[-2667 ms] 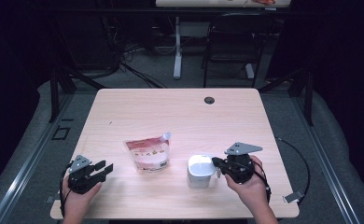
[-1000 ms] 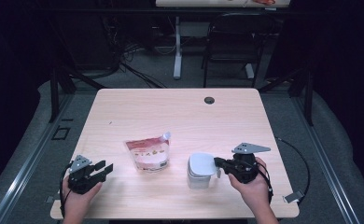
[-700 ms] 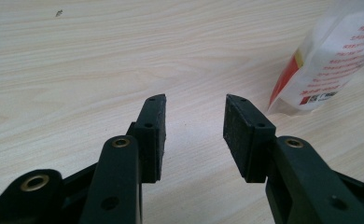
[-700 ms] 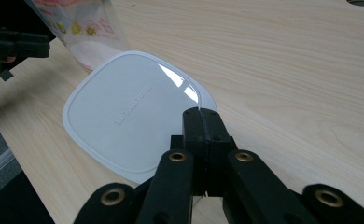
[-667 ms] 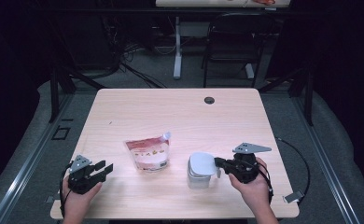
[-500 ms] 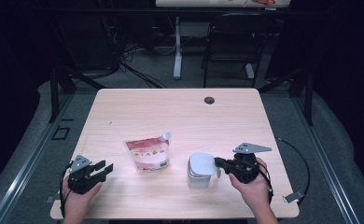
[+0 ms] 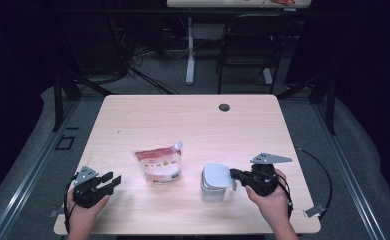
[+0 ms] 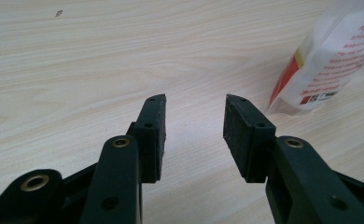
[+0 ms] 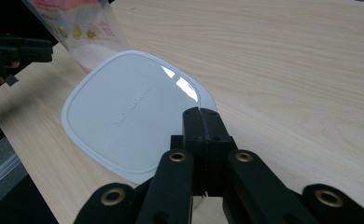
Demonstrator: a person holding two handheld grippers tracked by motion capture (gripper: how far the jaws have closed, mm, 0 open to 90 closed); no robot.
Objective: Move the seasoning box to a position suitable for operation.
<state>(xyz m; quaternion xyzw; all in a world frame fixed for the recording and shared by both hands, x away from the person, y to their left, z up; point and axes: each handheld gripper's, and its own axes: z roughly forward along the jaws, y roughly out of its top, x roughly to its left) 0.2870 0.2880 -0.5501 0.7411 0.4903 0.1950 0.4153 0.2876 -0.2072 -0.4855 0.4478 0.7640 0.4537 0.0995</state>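
A white square container (image 7: 212,190) stands at the front right of the wooden table (image 7: 193,120), with its white lid (image 7: 217,176) on top and slightly tilted. My right gripper (image 7: 233,175) is shut on the lid's near edge. In the right gripper view the closed jaws (image 9: 200,116) meet at the rim of the lid (image 9: 129,116). A red and white pouch (image 7: 158,164) lies flat in the middle front. My left gripper (image 7: 110,180) rests low at the front left, open with nothing between the jaws (image 8: 194,121). The pouch (image 8: 332,60) lies ahead and to its right.
A dark cable grommet (image 7: 224,107) sits near the table's far edge. Beyond the table stand a black chair (image 7: 248,45) and a desk leg (image 7: 190,55) on grey floor. The right gripper's cable (image 7: 323,175) loops off the table's right edge.
Since 2.7 s ago my right gripper has shifted slightly right while holding the lid; over the last second it is nearly still. The left gripper and pouch have not moved.
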